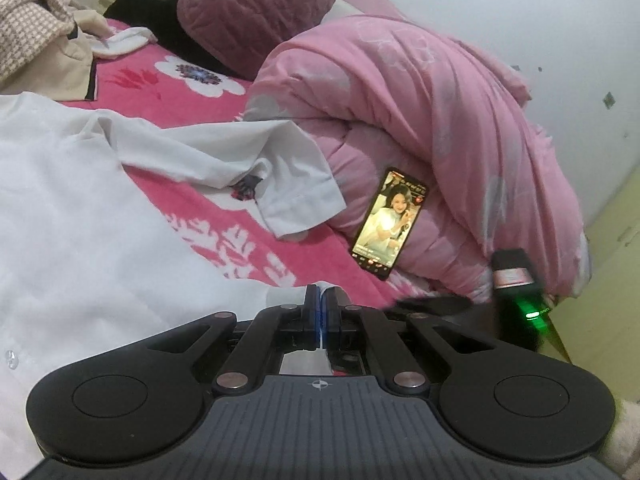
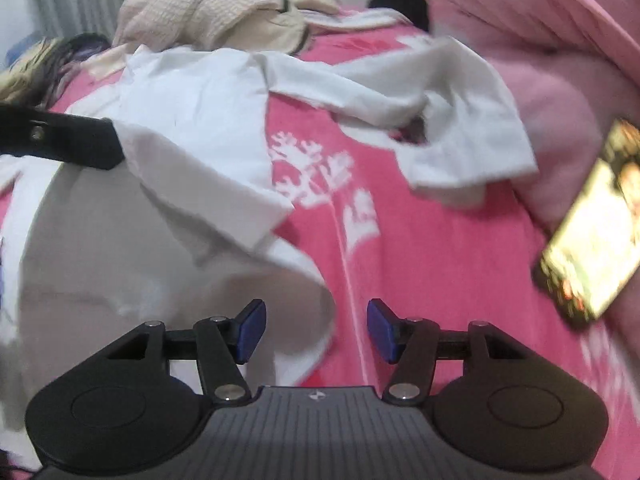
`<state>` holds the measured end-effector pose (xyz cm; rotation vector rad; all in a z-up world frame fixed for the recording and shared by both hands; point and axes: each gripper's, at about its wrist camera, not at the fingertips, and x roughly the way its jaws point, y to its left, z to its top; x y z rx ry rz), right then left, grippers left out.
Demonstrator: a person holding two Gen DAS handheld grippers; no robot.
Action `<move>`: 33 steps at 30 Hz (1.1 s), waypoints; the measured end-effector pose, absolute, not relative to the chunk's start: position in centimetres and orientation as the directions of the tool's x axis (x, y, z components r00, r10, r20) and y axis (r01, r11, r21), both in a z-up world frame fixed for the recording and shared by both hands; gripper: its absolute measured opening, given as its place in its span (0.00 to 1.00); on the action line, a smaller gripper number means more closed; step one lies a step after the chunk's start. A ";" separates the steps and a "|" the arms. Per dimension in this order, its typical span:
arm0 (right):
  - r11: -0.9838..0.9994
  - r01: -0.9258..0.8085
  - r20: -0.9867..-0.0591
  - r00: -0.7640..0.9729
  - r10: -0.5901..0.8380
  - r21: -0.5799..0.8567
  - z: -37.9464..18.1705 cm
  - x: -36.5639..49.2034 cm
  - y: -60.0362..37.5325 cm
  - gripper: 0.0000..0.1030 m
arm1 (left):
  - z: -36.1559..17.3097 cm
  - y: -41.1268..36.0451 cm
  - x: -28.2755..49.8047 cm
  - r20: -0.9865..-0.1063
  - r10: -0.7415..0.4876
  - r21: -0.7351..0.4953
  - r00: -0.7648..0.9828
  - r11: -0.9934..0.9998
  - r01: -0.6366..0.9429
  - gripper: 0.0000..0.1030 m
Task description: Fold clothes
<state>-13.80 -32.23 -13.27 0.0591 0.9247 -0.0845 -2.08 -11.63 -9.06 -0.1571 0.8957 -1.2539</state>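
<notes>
While the white shirt (image 1: 80, 184) lies spread over the pink floral bedspread (image 1: 224, 132), the left gripper (image 1: 321, 300) has its jaws pressed fully together, and a sliver of white cloth shows in the seam between the pads, so it seems to pinch the shirt's hem; judged a hold to keep that edge lifted for a fold. Right gripper (image 2: 316, 328) stands about half open above the bedspread, nothing between its blue pads (image 2: 252, 330); the shirt's curled edge hangs just to its left, not touched. Probably it is lining up for a second hold on that edge. One sleeve (image 1: 296, 196) trails toward the bunched pink quilt (image 1: 420, 140), which crowds the folding space. A lit phone (image 1: 390, 222) leans against the quilt, close to the sleeve cuff, and could get dragged. Beige knit garment (image 2: 192, 12) and other clothes are heaped at the far end, unfolded. No basket, box or other container in view; everything sits loose on the bed.
</notes>
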 end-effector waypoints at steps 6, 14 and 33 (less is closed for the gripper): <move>0.939 0.241 -0.736 0.677 0.019 0.247 -13.3 -14.6 -35.5 0.13 | -9.9 -12.1 -2.8 -0.509 -0.860 -0.570 -0.027 0.314 0.759 0.00; 0.635 0.491 -0.668 0.742 0.053 0.596 -15.3 -17.9 -42.7 0.09 | -12.5 -14.0 -4.5 -0.581 -0.806 -0.555 -0.115 0.290 0.779 0.00; 0.040 0.577 -0.576 0.817 -0.027 0.816 -20.9 -24.5 -47.6 0.09 | -16.6 -15.7 -7.6 -0.682 -0.696 -0.538 -0.223 0.271 0.798 0.21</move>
